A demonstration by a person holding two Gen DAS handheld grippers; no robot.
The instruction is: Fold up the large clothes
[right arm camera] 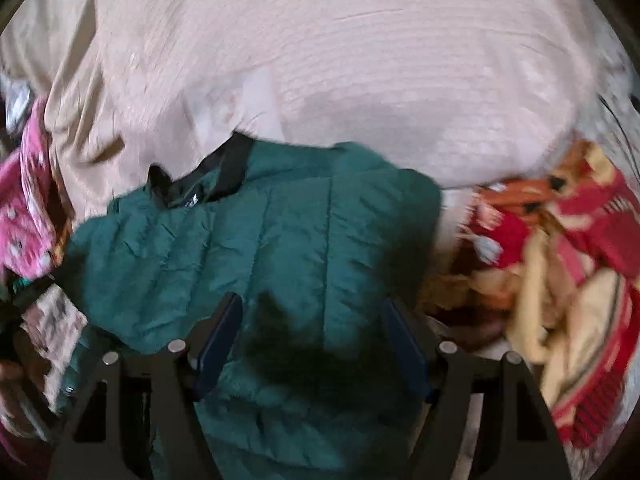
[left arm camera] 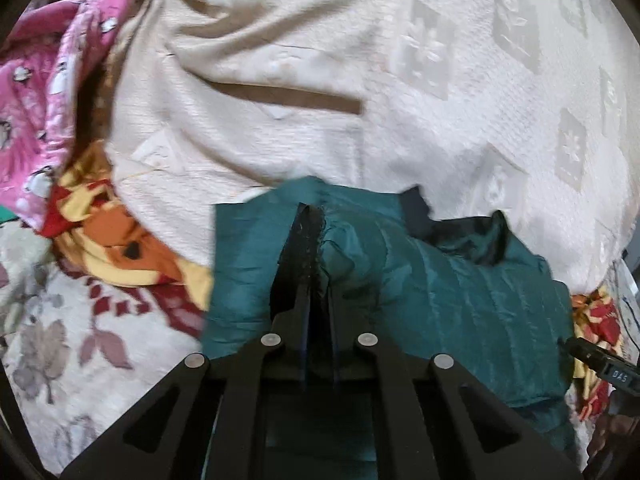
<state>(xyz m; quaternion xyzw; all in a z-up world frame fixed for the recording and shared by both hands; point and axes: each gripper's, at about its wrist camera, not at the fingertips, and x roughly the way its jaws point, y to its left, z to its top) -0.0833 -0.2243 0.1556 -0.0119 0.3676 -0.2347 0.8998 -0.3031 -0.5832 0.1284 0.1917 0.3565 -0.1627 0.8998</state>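
A teal quilted jacket (left arm camera: 440, 292) with a black collar lining lies on a cream bedspread (left arm camera: 320, 60). My left gripper (left arm camera: 316, 248) is shut on the jacket's edge, with dark fabric pinched between its fingers. In the right wrist view the same jacket (right arm camera: 260, 240) lies below my right gripper (right arm camera: 312, 320), whose fingers are wide apart over the quilted fabric and hold nothing. The black collar (right arm camera: 208, 184) shows at the jacket's upper left.
A pink patterned garment (left arm camera: 44, 92) is heaped at the left. A red, orange and yellow printed blanket (right arm camera: 560, 260) lies at the right, and shows in the left wrist view (left arm camera: 116, 240). A floral sheet (left arm camera: 60, 340) covers the near left.
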